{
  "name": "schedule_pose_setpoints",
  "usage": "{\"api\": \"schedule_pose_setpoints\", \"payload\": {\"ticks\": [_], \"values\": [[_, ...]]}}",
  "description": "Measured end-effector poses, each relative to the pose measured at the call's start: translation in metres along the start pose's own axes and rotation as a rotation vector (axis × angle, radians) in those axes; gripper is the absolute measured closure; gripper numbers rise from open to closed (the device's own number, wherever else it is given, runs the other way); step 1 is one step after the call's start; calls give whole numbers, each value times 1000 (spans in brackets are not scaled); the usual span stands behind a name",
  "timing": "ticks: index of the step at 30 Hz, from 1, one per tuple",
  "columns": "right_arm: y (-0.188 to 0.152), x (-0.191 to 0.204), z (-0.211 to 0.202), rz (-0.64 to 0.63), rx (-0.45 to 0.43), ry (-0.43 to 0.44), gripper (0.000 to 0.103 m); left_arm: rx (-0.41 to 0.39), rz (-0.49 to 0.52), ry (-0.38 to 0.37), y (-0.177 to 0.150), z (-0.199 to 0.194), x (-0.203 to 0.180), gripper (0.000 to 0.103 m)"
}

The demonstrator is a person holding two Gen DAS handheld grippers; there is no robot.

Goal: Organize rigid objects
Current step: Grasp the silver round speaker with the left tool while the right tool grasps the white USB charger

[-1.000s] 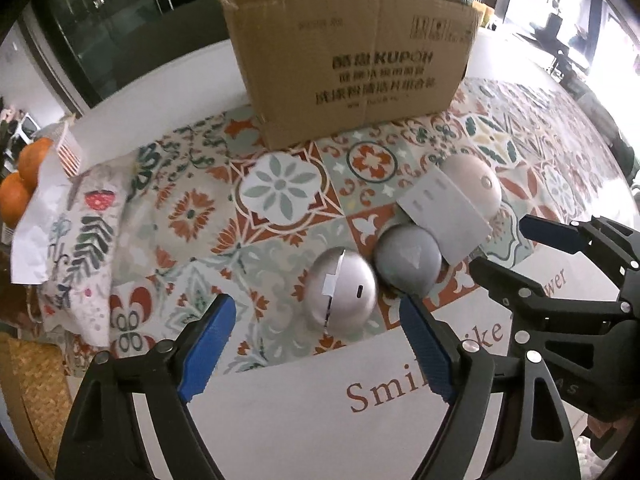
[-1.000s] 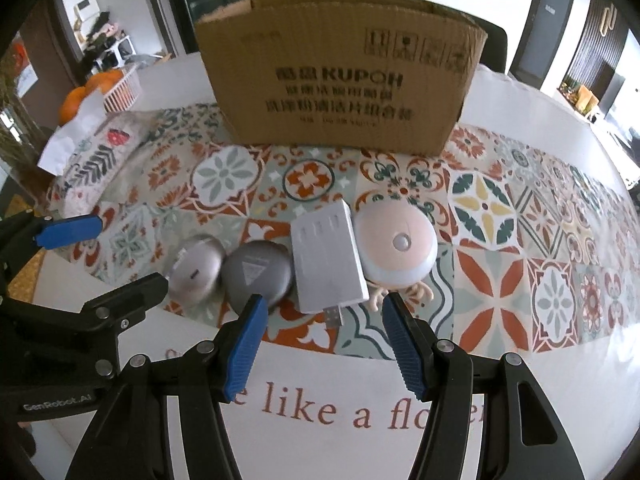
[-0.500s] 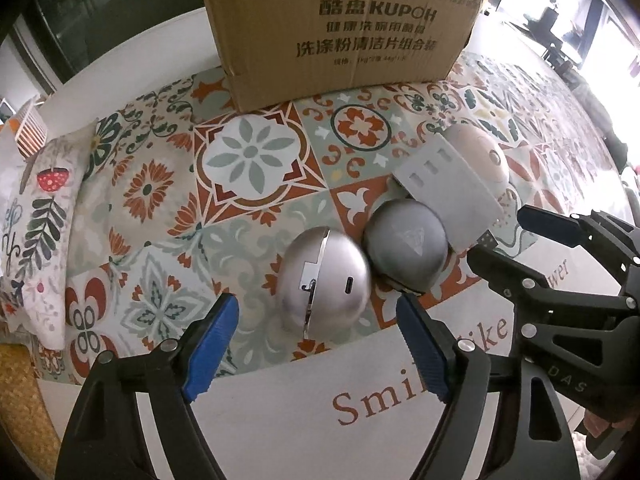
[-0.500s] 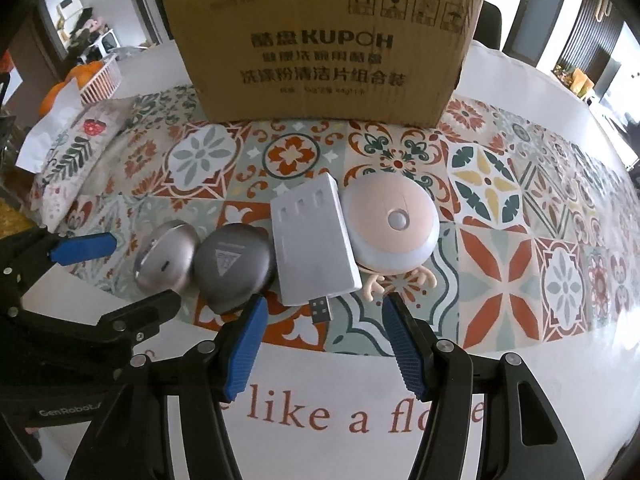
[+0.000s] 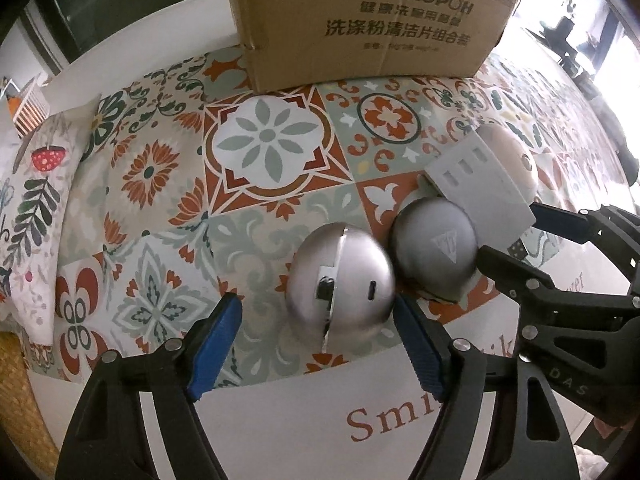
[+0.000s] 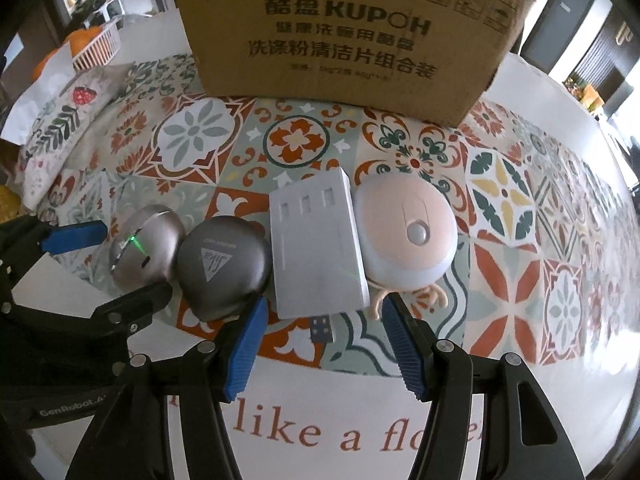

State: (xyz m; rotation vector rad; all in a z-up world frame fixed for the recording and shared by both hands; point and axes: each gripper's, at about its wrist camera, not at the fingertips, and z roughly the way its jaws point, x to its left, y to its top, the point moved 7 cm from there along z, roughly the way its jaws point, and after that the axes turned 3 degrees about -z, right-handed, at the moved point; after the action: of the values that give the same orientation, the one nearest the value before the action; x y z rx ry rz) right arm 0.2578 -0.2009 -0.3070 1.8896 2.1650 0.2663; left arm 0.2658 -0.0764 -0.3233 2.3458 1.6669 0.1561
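**Two grippers poised over a row of four small devices**

Nearest the cameras, the white border of the patterned tablecloth (image 6: 500, 408) carries red-brown lettering. Over it hang both tools. The left gripper (image 5: 318, 344), black with blue ribbed pads, has its jaws closing; the shiny silver egg-shaped mouse with a seam and a small port (image 5: 340, 280) sits just beyond and between the fingertips. The right pad looks close against its side, the left pad stands clear, so nothing is pinched. The right gripper (image 6: 324, 344), of the same build, holds its fingers partly spread; the black USB plug (image 6: 323, 327) of the flat silver rectangular hub (image 6: 316, 248) lies between the tips, untouched.

The four items lie in a row on the tile-patterned part of the cloth. From the left in the right wrist view: the silver mouse, showing a green light there, with the left gripper's pads at either side; touching it, the dark grey rounded mouse with a triangular logo (image 6: 224, 264); then the hub, tilted against it; then the pale pink and white round mouse with small antlers (image 6: 406, 236), pressed to the hub's right edge.

Farther back stands the brown cardboard box printed "KUPOH" (image 6: 348, 28), upright on the cloth. At far left lie a leaf-and-strawberry printed fabric (image 5: 36, 184) and a white slatted basket holding oranges (image 6: 94, 46).
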Motion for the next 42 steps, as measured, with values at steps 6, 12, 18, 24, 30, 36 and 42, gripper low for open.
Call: {"api": "schedule_pose_setpoints", "payload": {"ticks": [6,12,18,24,30,36,42], "values": [[5,3,7,-9,12,-20,43,5,-14,-1,3,10,6,34],[7,10,9,-44,-1,-33,51,-4,-31,8,13,14,3,46],[2,11,7,-16,-20,20,52,-6,-30,-8,7,11,-3,49],[-9,7,0,21,-17,44,52,5,-50,-51,-11,5,-13,49],[-20,6,-11,61,-25,63,52,-21,-60,-56,-23,-10,-18,49],[-29,0,-24,87,-32,73,52,-36,-72,-61,-26,-21,-21,49],[-32,-8,-40,120,-66,84,53,-70,-55,-67,-19,-38,-28,49]]}}
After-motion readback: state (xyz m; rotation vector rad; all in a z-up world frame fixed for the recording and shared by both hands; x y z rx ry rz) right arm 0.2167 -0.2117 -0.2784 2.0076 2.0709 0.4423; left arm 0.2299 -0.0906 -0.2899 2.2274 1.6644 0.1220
